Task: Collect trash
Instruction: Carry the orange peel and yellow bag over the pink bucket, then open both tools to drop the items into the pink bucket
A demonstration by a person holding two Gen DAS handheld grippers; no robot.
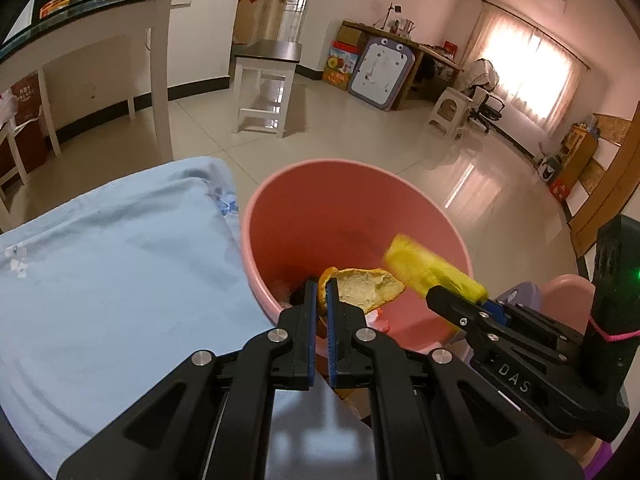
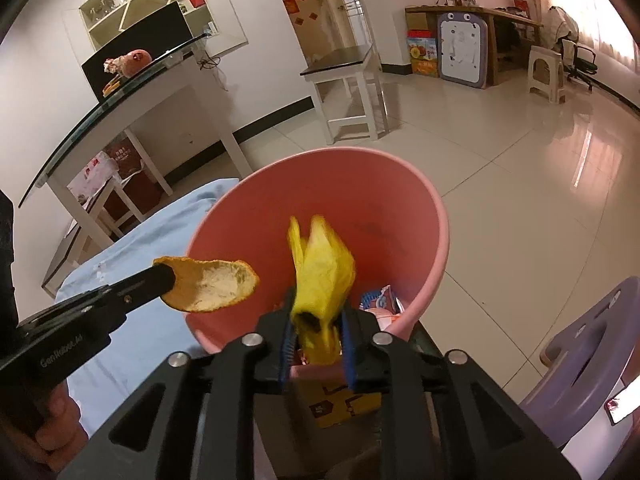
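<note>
The left gripper (image 1: 322,298) pinches orange peel (image 1: 368,290); the right gripper (image 2: 316,322), jaws apart, lets yellow wrapper (image 2: 322,268) go loose. Both should drop inside the pink bin (image 2: 420,216).

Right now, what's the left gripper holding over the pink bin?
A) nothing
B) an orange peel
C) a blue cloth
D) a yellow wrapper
B: the left gripper is shut on an orange peel, held above the open pink bin.

Black linkage grippers (image 1: 322,292) with silver screws, blue ribbed fingers (image 2: 285,344), white lettering, pink cord.
</note>
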